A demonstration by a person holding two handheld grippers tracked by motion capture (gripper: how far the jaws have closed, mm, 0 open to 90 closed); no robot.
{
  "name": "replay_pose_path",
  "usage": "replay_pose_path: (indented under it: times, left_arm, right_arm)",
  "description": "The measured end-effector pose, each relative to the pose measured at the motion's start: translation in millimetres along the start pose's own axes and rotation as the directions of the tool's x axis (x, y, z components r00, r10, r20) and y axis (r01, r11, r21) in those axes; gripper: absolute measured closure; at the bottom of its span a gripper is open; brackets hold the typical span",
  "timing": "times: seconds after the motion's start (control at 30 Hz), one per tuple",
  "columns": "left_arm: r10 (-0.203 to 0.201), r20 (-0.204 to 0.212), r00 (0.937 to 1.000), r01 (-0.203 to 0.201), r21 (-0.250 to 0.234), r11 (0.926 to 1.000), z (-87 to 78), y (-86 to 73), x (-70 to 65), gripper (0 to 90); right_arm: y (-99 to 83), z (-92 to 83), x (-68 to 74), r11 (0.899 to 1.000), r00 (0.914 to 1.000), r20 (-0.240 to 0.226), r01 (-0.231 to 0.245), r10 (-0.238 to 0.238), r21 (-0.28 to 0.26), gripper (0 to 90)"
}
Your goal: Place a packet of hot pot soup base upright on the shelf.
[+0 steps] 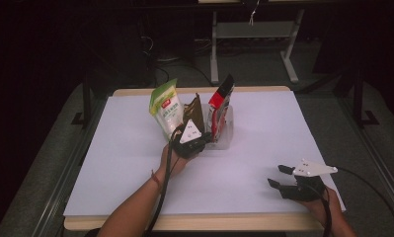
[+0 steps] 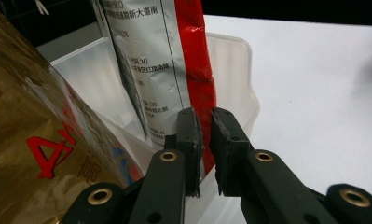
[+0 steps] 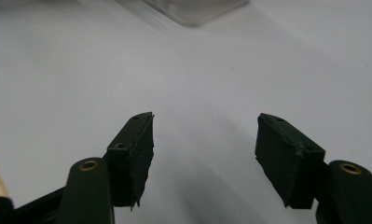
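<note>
A clear plastic bin (image 1: pixel 227 134) stands at the middle of the white table with three pouches upright in or against it: a green-and-white one (image 1: pixel 166 106), a gold-brown one (image 1: pixel 193 112) and a red-and-silver one (image 1: pixel 219 106). My left gripper (image 1: pixel 203 137) is at the bin's near side. In the left gripper view its jaws (image 2: pixel 206 121) stand a narrow slit apart, and the red edge of the red-and-silver pouch (image 2: pixel 151 60) shows in the slit without the pads pressing on it. The gold pouch (image 2: pixel 30 140) leans at the left. My right gripper (image 1: pixel 276 175) rests open near the front right, nothing between its jaws (image 3: pixel 204 135).
The white table top (image 1: pixel 268 123) has a wooden front edge (image 1: pixel 194 222). A blurred corner of the clear bin (image 3: pixel 193 9) lies far ahead of the right gripper. Desk legs (image 1: pixel 214 49) stand on the dark floor behind the table.
</note>
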State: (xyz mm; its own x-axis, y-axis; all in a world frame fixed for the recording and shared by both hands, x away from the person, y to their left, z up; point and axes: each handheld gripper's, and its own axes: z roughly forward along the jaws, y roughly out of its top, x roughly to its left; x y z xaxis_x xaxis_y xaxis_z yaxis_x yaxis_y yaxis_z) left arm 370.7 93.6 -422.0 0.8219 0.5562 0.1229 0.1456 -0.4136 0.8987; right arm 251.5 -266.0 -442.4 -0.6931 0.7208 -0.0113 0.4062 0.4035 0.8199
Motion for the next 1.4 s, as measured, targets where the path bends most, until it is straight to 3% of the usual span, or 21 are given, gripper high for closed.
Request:
replay_pose_path:
  times: [0.77, 1.4]
  left_arm:
    - [0.003, 0.031, 0.9995, -0.003, -0.001, 1.0, -6.7, 2.5, 2.8, 64.5]
    - [0.047, 0.012, 0.9988, -0.047, 0.031, 0.9984, -21.1, 2.2, 6.1, 51.4]
  right_arm:
    - [4.2, -1.6, 5.5, 0.998, 0.9982, 0.029, 0.053, -0.053, -0.018, 36.3]
    - [6.9, -1.4, 9.8, 0.996, 0.9961, 0.033, 0.082, -0.081, -0.024, 36.3]
